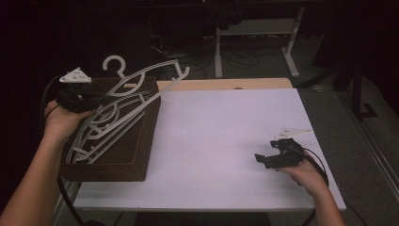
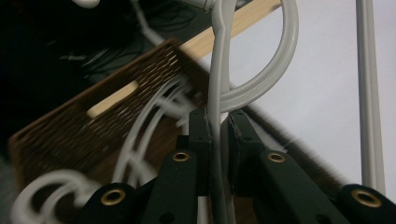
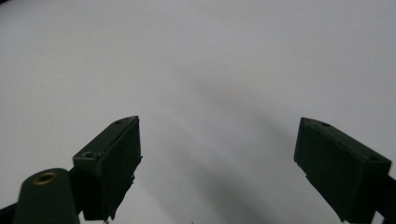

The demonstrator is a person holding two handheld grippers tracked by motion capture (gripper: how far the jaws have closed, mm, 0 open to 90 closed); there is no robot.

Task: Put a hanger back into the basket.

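Note:
A brown woven basket (image 1: 141,141) stands at the table's left edge, and several white plastic hangers (image 1: 101,129) lie in it. My left gripper (image 1: 94,100) hangs over the basket's left side, shut on one white hanger (image 1: 146,75), which slants up to the right above the basket. In the left gripper view the pads of my left gripper (image 2: 218,122) pinch the hanger's thin bar (image 2: 219,56) just below its loop, with the basket (image 2: 70,126) behind. My right gripper (image 1: 264,159) rests low over the white tabletop (image 1: 211,132) at the right, jaws open. Nothing lies between the jaws of my right gripper (image 3: 217,154).
A wooden strip (image 1: 226,84) runs along the table's far edge. Behind it, the white legs of another table (image 1: 291,44) stand on a dark floor with loose cables (image 1: 235,59). The basket takes up the left quarter of the tabletop.

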